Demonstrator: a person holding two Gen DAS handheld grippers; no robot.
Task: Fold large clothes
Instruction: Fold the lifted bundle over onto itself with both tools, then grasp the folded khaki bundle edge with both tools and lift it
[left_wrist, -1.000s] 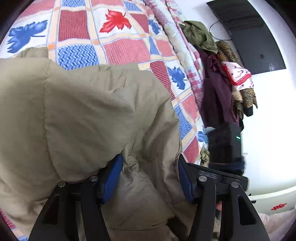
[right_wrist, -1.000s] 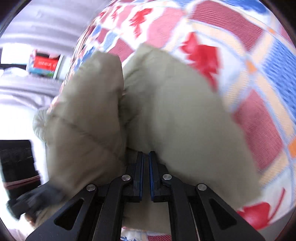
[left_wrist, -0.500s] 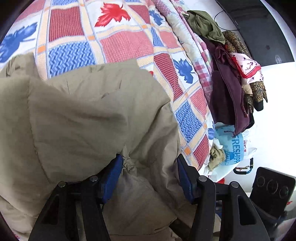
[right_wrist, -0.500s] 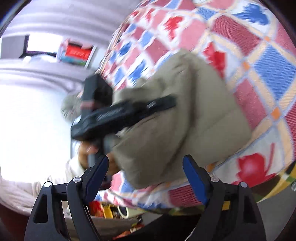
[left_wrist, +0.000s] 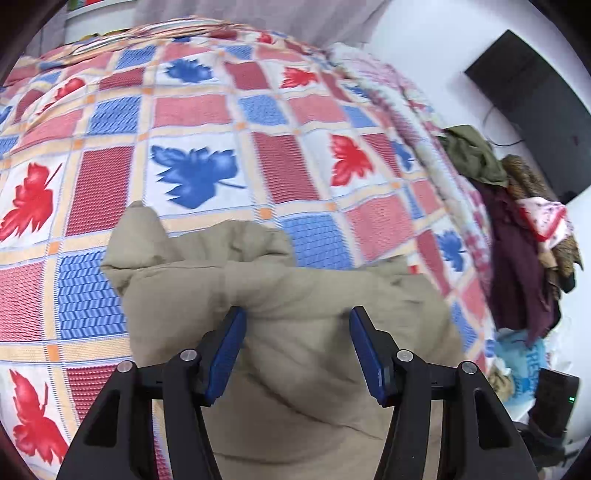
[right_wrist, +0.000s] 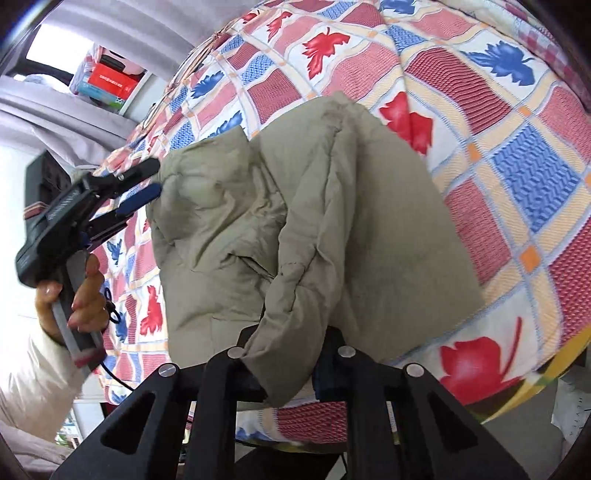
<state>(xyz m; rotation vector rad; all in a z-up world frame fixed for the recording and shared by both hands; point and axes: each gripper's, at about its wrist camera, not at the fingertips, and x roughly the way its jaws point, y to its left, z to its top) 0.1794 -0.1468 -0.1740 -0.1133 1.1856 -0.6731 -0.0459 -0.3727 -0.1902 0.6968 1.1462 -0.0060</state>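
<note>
Two grippers on one big garment: a puffy khaki padded jacket (right_wrist: 332, 229) lies bundled on the red, blue and white leaf-patterned quilt (left_wrist: 229, 110), near the bed's front edge.

Left gripper (left_wrist: 295, 347) first. From its own camera the blue pads stand wide apart, khaki fabric bulging between them, nothing pinched. From the right wrist view the same left gripper (right_wrist: 144, 192) sits at the jacket's far-left corner, spread, tips just touching or just short of the cloth; I can't tell which.

Right gripper (right_wrist: 288, 373) now. A hanging flap of jacket drapes down between the fingers and hides the pads. The fingers look set apart rather than pressed together, but whether they grip that flap I cannot tell.

Here is the relation that matters: the jacket runs lengthwise away from the right gripper, up across the bed, with a ridge-like fold down its middle. The right gripper is at the near end, the left at the side corner. My read is that the next fold needs the near edge carried forward along that long axis, so the right hand is better placed to lead, the left to steady.

A pile of dark clothes (left_wrist: 517, 236) sits off to the bed's right side.
</note>
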